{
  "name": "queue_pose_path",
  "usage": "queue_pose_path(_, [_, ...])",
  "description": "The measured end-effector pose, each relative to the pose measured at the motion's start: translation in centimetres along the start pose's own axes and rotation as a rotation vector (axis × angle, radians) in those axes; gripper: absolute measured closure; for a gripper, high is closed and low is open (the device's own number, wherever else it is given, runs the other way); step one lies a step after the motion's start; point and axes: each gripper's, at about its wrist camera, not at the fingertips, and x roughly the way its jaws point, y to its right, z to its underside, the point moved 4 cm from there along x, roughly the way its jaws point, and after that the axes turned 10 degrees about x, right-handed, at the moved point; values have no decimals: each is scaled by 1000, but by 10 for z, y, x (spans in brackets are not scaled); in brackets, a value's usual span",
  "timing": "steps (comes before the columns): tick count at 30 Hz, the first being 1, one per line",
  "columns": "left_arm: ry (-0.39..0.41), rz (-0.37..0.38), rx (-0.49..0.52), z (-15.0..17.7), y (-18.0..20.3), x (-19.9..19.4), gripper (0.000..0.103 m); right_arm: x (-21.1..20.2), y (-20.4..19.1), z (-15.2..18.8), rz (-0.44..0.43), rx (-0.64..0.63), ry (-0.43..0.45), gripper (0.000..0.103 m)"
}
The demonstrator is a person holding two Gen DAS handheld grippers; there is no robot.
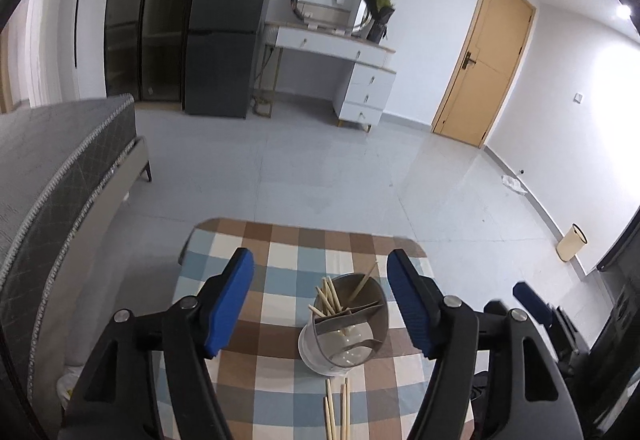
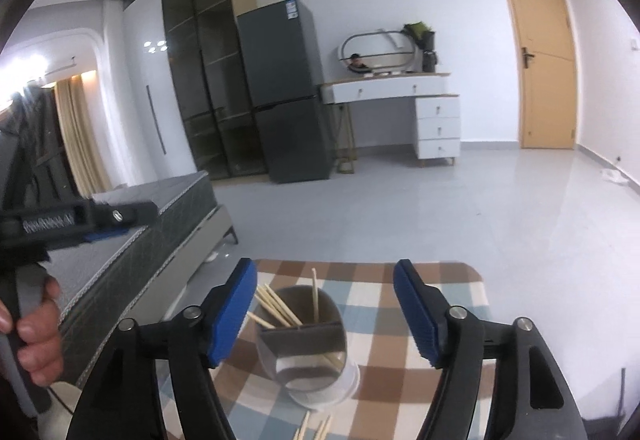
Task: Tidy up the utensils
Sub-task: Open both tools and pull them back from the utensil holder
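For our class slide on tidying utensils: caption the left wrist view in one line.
Open left gripper hovers over a divided holder of chopsticks, more loose chopsticks on the checked tablecloth.

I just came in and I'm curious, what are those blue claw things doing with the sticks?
A person holds two grippers, tidying chopsticks. Both the left gripper and right gripper are open and empty above the holder. Some chopsticks already stand inside; loose chopsticks lie on the checkered tablecloth.
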Motion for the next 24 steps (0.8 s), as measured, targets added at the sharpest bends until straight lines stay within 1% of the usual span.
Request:
queue_pose_path(2, [27, -4, 2, -2, 2, -16, 34, -15, -3, 4, 1, 8, 26, 22])
queue_pose_path(4, [41, 4, -8, 0, 4, -32, 23, -32, -7, 8, -2, 14, 53, 19])
queue_pose_path(7, [44, 29, -5, 9, 11, -47, 23, -51, -14, 13, -10, 15, 85, 17])
queue_pose_path(9, [44, 29, 8, 16, 16, -56, 23, -66, -19, 18, -12, 12, 109, 10])
queue_pose_path(11, [45, 38, 37, 20, 22, -64, 22, -80, -21, 23, -11, 5, 135, 8])
queue_pose_path(13, [57, 25, 59, 22, 23, -75, 22, -89, -24, 25, -3, -1, 153, 5])
queue_pose_path(15, [94, 21, 50, 25, 21, -90, 22, -96, -24, 30, -2, 3, 155, 5])
queue_pose_path(16, [105, 16, 44, 27, 21, -96, 19, -100, -25, 34, -1, 9, 155, 5])
queue_pose_path(18, [116, 20, 42, 36, 22, -106, 16, -106, -24, 41, -1, 25, 158, 5])
queue_pose_path(22, [131, 16, 41, 56, 21, -111, 15, -120, -31, 61, 5, 10, 171, 5])
queue_pose_path(24, [159, -18, 27, 71, 18, -107, 15, -127, -35, 72, 5, -7, 182, 5])
